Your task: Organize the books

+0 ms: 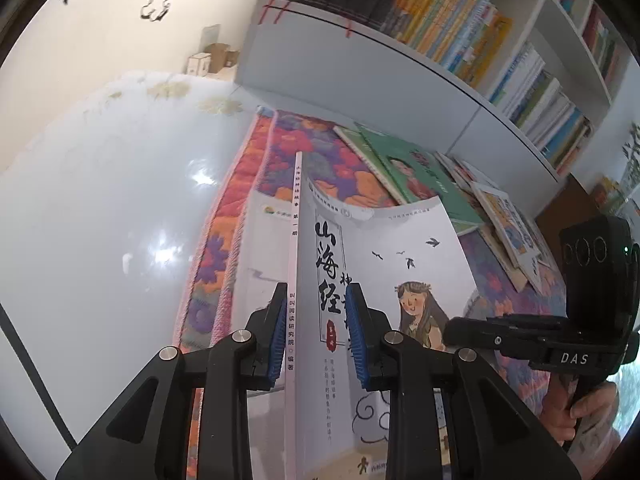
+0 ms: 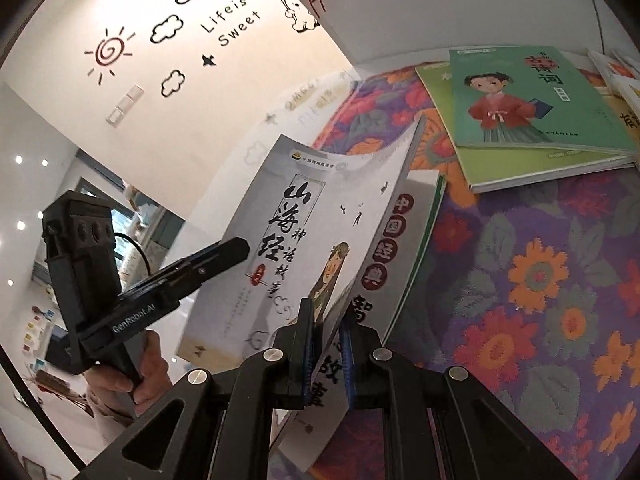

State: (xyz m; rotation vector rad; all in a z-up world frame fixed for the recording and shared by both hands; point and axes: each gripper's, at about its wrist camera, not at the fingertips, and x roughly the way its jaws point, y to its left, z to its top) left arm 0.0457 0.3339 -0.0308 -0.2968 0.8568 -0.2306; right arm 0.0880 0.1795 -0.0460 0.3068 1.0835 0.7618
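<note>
free: bare floral mat [image 2: 540, 280] right | blocked: green books [image 2: 532, 112] ahead, bookshelf [image 1: 460, 52] behind

Children's reading room, white bookshelves [image 1: 460, 80] packed with books, cartoon wall decals [image 2: 176, 28], floral rug [image 2: 540, 280]

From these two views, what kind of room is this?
Probably a children's reading room or home library corner: a white bookshelf packed with books, picture books spread on a flowered rug, and cartoon wall stickers with "Life is Sweet".
</note>
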